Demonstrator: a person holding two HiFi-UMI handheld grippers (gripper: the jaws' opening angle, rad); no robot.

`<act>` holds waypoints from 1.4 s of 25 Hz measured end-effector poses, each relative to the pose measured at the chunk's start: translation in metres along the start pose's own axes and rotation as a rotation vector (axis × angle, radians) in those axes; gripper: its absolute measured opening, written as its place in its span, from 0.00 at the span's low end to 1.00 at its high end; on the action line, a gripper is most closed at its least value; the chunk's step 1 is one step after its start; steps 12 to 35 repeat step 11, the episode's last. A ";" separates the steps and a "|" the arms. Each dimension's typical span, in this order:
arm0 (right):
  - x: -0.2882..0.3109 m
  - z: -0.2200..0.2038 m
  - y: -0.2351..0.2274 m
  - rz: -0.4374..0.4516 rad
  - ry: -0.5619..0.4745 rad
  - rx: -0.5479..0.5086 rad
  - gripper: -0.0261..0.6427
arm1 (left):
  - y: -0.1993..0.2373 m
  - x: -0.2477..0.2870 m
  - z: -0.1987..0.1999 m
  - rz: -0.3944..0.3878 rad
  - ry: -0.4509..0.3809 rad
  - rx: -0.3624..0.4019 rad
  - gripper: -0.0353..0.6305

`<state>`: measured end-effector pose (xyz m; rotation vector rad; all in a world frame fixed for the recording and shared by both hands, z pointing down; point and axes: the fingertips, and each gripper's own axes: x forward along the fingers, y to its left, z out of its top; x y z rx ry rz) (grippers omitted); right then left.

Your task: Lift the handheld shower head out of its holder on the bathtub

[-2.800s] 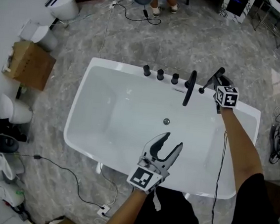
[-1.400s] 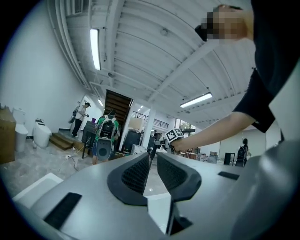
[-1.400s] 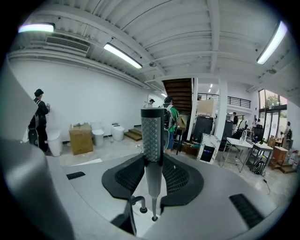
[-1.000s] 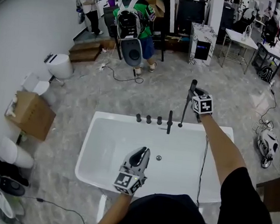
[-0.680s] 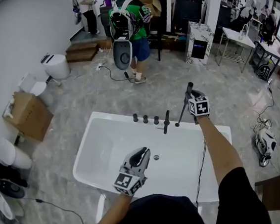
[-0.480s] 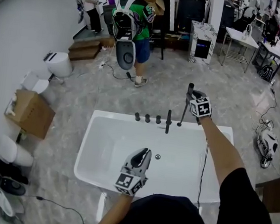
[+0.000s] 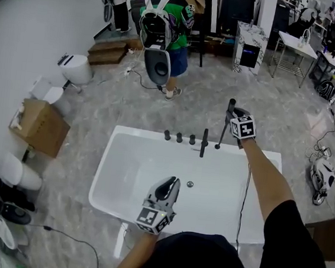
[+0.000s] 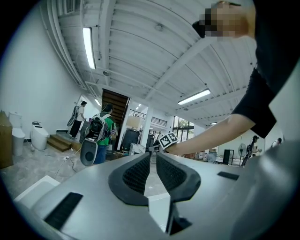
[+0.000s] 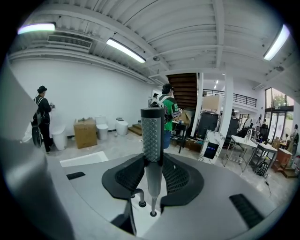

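One dimpled grey shower head [image 9: 151, 136] in right jaws' grip; left jaws closed, empty.

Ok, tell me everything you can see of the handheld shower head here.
The handheld shower head is a slim, metal-looking, stick-shaped wand: a dark cap on top, a grey face dotted with small holes, then a smooth grey handle that narrows below. It stands upright, clamped between the pads of the right tongs, above the far rim of the white bathtub. A thin hose or stem runs from its lower end to a round socket in the rim.
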<state>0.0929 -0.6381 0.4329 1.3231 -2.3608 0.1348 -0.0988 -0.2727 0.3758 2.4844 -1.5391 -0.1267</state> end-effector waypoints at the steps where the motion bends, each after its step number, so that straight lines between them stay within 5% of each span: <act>1: 0.001 -0.001 0.000 0.004 0.001 -0.002 0.20 | -0.001 0.000 -0.002 0.000 -0.001 -0.002 0.11; 35: 0.011 -0.023 -0.007 0.026 0.020 0.019 0.20 | -0.007 0.006 -0.018 0.034 0.028 -0.004 0.11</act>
